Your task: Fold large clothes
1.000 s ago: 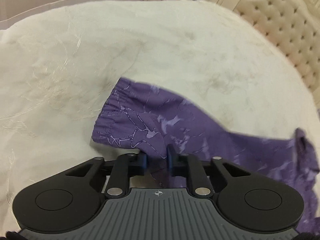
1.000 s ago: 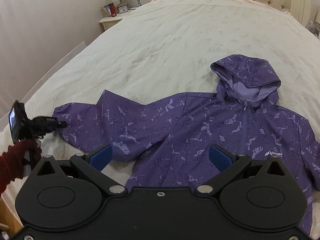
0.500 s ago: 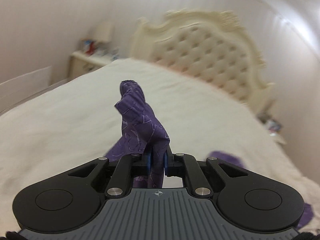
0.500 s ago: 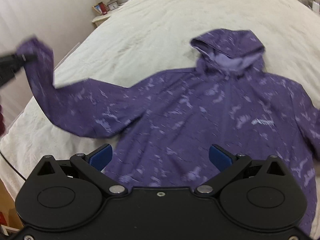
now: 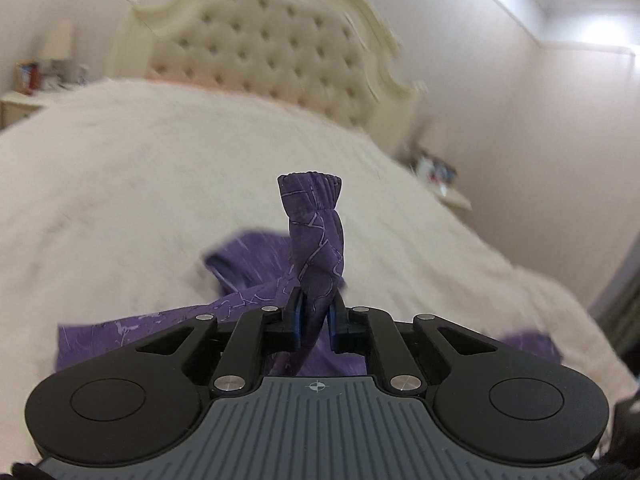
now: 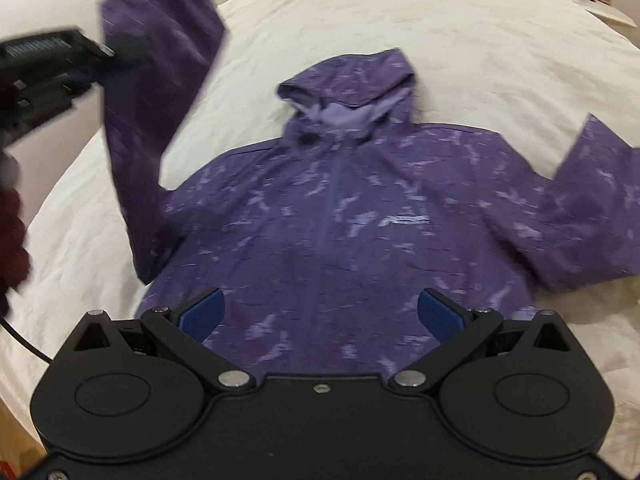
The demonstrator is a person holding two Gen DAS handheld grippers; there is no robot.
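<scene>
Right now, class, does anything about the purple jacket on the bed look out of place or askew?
Only one thing: the jacket lies flat on the bed, but one sleeve is lifted off it, pinched in the left gripper. The right gripper hangs open above the hem.

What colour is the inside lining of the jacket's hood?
Pale lilac, lighter than the dark purple patterned shell of the jacket; the hood lining shows best in the right wrist view.

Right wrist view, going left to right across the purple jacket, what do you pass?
Left gripper → raised purple sleeve → purple hood with lilac lining → pale chest logo → flat purple sleeve.
</scene>
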